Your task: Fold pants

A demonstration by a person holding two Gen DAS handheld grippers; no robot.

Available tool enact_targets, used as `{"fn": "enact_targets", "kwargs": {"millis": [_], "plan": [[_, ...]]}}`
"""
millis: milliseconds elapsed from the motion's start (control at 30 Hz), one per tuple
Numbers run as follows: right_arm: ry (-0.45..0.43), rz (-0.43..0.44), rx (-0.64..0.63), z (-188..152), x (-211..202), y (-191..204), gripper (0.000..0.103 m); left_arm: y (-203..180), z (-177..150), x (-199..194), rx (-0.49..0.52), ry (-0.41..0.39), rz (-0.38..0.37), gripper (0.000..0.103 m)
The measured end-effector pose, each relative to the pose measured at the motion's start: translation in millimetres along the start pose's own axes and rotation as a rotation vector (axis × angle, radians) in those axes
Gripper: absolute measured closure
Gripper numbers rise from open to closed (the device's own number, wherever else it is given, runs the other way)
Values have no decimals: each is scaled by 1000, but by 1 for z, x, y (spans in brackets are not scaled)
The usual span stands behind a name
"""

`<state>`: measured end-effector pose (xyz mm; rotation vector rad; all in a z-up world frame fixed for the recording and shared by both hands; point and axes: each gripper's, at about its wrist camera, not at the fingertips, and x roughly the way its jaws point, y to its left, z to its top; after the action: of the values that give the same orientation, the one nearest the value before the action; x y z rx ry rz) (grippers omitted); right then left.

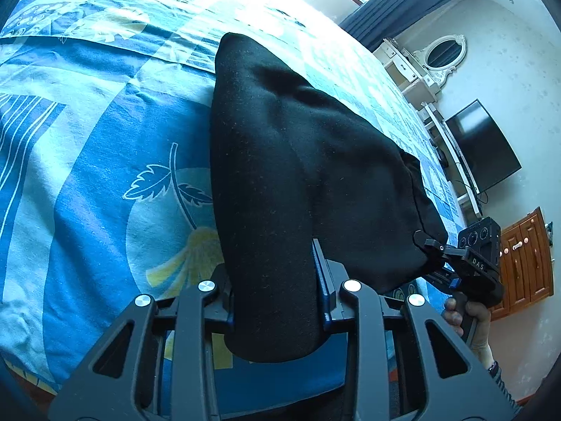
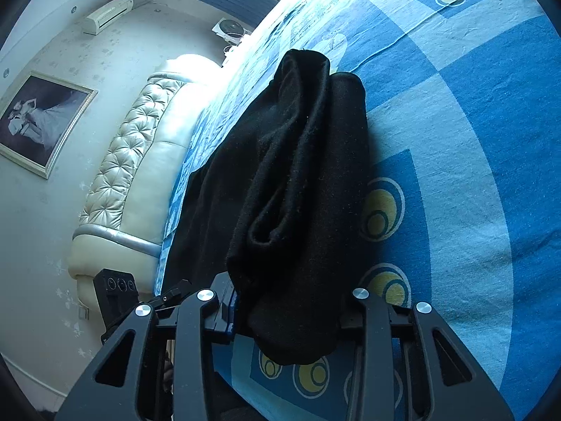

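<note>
The black pants (image 1: 298,161) hang lifted above the bed, held at two spots along one edge. My left gripper (image 1: 277,301) is shut on a thick fold of the pants, which drapes over and hides its fingertips. My right gripper (image 2: 291,315) is shut on another bunched part of the pants (image 2: 298,193); its fingertips are hidden by cloth too. In the left wrist view the right gripper (image 1: 431,245) shows at the right, clamped on the pants' far corner, with a hand on its handle. In the right wrist view the left gripper (image 2: 168,296) shows at lower left.
A blue patterned bedsheet (image 1: 87,175) covers the bed below the pants. A padded cream headboard (image 2: 140,161) runs along the bed's left side in the right wrist view. A TV (image 1: 484,147), dresser with mirror (image 1: 445,52) and wooden cabinet (image 1: 526,256) stand by the wall.
</note>
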<state>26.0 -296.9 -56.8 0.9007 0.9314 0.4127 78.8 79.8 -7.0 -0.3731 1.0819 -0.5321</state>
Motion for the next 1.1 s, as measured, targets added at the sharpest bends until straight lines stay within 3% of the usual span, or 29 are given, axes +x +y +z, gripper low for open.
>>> {"fn": "enact_targets", "kwargs": {"millis": [1100], "plan": [[12, 32, 31, -6, -3, -15, 66, 0, -3, -5, 10, 10, 17, 71]]}}
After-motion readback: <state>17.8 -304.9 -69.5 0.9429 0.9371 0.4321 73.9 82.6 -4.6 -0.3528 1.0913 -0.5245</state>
